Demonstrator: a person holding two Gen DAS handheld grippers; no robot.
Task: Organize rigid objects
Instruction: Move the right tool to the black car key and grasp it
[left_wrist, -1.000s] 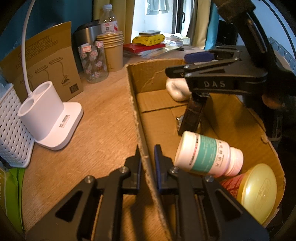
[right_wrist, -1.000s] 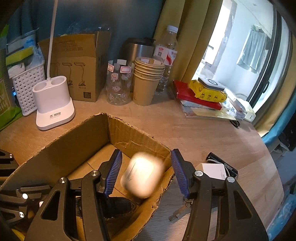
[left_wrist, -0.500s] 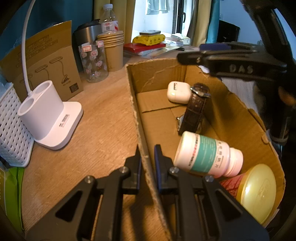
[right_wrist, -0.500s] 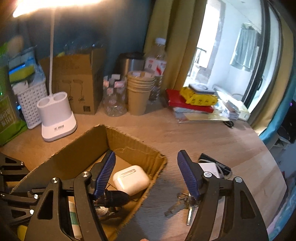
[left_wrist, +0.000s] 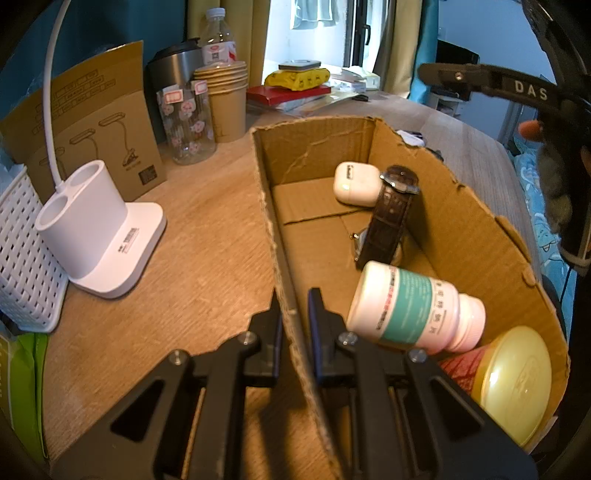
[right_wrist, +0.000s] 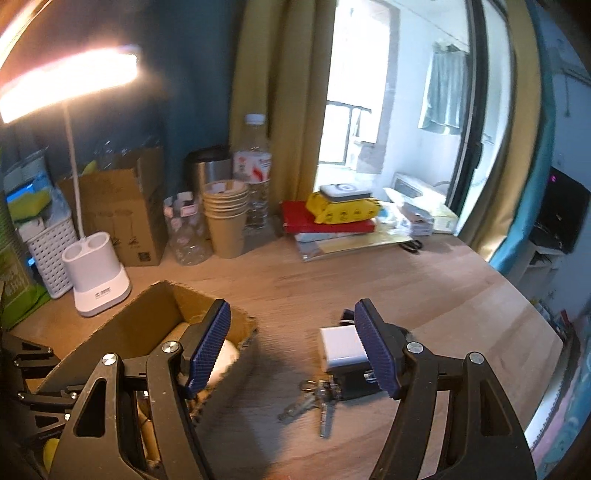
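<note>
Nearest in the left wrist view, the left gripper (left_wrist: 293, 314) has its fingers clamped on the near wall of the cardboard box (left_wrist: 461, 206), holding it steady on the worktop (left_wrist: 207, 236).

Inside the box, at the near end, a yellow-lidded jar (left_wrist: 513, 380) lies in the corner with a white pill bottle (left_wrist: 413, 306) resting on its side just beyond it. Further in, a brown-strapped watch (left_wrist: 391, 218) leans against the right wall, and a white earbud case (left_wrist: 356, 183) sits at the far end, touching the watch strap. By my reading four items are already sorted into the box.

The right gripper (right_wrist: 291, 347) hangs above the worktop just beyond the box's far corner, fingers wide apart with nothing between them. Below it, still outside the box, lie a bunch of keys (right_wrist: 317, 400), a white charger block (right_wrist: 341, 349) and a dark flat object (right_wrist: 352, 382) under the charger; what that is I cannot tell. These look like what is left to collect.

The stretch of worktop around the keys is open out to its curved right edge, giving free room for a descent. The box's torn far rim stands close on the left. At the back edge, well apart, stand a desk lamp base (right_wrist: 98, 282), a stack of paper cups (right_wrist: 226, 218) and a pile of books (right_wrist: 325, 221).
</note>
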